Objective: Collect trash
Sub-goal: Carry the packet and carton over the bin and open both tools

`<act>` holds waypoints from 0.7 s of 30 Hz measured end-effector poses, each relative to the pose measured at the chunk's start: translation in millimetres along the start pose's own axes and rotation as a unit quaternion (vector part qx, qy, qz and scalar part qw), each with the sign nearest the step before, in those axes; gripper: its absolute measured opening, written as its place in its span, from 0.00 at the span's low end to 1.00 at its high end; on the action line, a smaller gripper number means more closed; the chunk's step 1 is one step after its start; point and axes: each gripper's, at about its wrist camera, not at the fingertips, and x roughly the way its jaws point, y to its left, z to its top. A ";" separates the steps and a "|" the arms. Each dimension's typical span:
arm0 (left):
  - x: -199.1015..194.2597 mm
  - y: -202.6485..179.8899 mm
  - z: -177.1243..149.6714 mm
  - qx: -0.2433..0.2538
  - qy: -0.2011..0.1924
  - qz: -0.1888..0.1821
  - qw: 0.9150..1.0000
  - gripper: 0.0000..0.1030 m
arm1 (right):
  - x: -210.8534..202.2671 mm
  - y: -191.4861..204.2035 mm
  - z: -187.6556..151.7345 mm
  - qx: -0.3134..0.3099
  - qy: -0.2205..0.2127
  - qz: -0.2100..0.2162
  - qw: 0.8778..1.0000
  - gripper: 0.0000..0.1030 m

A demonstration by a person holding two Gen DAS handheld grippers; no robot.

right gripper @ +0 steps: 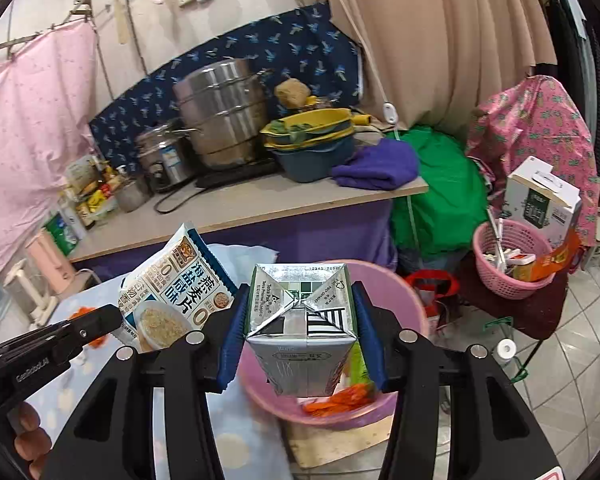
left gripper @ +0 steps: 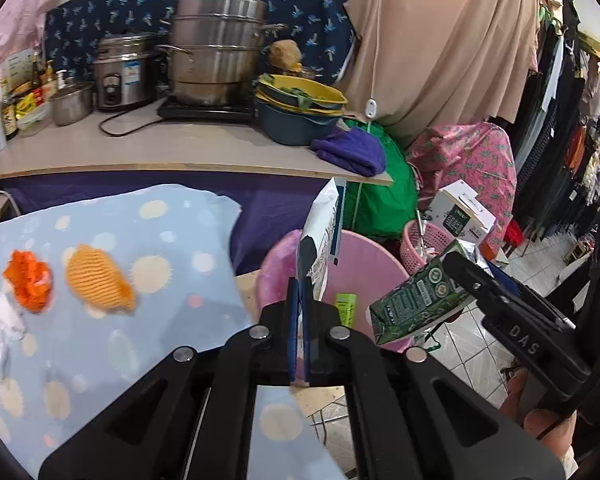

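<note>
1. Left claw [left gripper: 299, 292]: blue pads pinched onto the lower edge of a flat snack packet [left gripper: 320, 236], which stands upright above the near-left rim of the pink bin [left gripper: 384, 256]. In the right wrist view the same packet [right gripper: 176, 292] shows its printed face, just left of the carton.
2. Right claw [right gripper: 300, 320]: clamped on both sides of a green drink carton [right gripper: 304, 332], folded silver end facing the camera. Carton hangs over the bin [right gripper: 412, 304] opening. In the left wrist view the carton [left gripper: 416, 300] sits over the bin's right rim, tilted, well apart from the packet.
3. Bin interior: a green wrapper [left gripper: 346, 310] lies against the far inner wall; orange scraps [right gripper: 340, 396] lie at the bottom, under the carton. Rest of the opening is unobstructed betw. the two held items.
4. Spotted blue cloth [left gripper: 112, 320] covers the low surface left of the bin; its right edge ends beside the bin's left rim. On it, toward the left edge: orange crumpled scrap [left gripper: 28, 284], yellow foam net [left gripper: 100, 280], white crumpled paper [left gripper: 4, 324].
5. Worktop [left gripper: 180, 148] behind: front edge runs across above the cloth. It carries a steel steamer [left gripper: 216, 48], rice cooker [left gripper: 124, 72], stacked basins [left gripper: 300, 112] and a purple towel [left gripper: 352, 152] at the right front corner.
6. Right of the bin: pink basket [right gripper: 512, 256] on the tiled floor [right gripper: 580, 340].
</note>
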 end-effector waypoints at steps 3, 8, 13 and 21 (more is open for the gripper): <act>28.6 -12.5 2.2 0.005 0.012 -0.008 1.000 0.01 | 17.9 -12.9 1.1 0.003 0.009 -0.012 1.000 0.47; 69.4 -27.6 -2.9 0.018 0.038 -0.005 0.999 0.01 | 45.8 -26.7 -4.9 0.006 0.031 -0.017 0.999 0.47; 94.2 -32.5 -12.8 0.020 0.060 -0.004 0.998 0.03 | 64.2 -28.6 -11.8 0.003 0.044 -0.023 0.999 0.48; 94.8 -27.9 -23.5 0.018 0.048 0.022 0.998 0.35 | 54.6 -23.5 -13.8 -0.001 0.023 -0.029 0.999 0.61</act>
